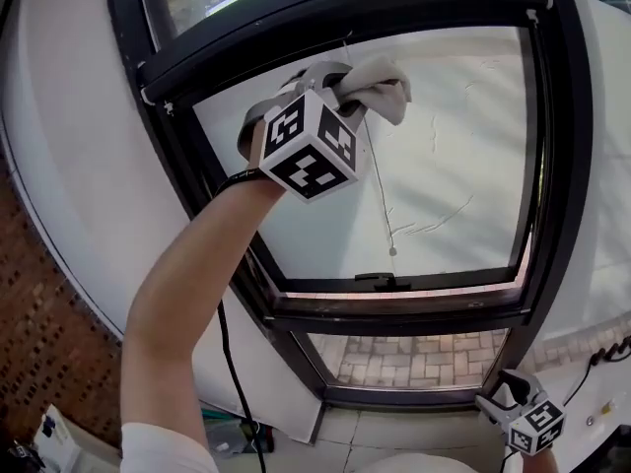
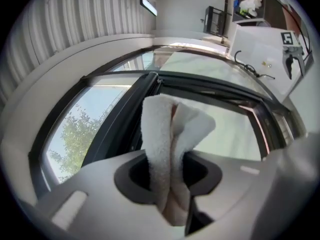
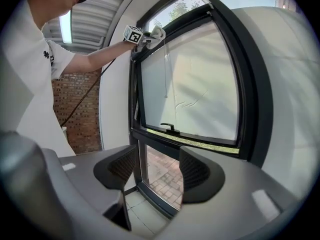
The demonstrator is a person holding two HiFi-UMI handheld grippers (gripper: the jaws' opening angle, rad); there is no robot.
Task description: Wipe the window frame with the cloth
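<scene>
A black window frame (image 1: 296, 47) stands in a white wall. My left gripper (image 1: 340, 87) is raised to the sash's upper left and is shut on a folded off-white cloth (image 1: 380, 85), which lies against the top rail. In the left gripper view the cloth (image 2: 167, 134) sticks up between the jaws toward the black frame (image 2: 125, 109). My right gripper (image 1: 505, 390) hangs low at the bottom right, open and holding nothing. Its own view shows the frame (image 3: 136, 109), the far left gripper (image 3: 147, 37) and the cloth (image 3: 157, 32).
A black handle (image 1: 383, 282) sits on the sash's bottom rail, and a thin cord (image 1: 380, 190) hangs down the pane. Brick wall (image 1: 39, 353) is at the left. A black cable (image 1: 237, 382) trails under my left arm. Brick paving (image 1: 414, 355) shows through the lower pane.
</scene>
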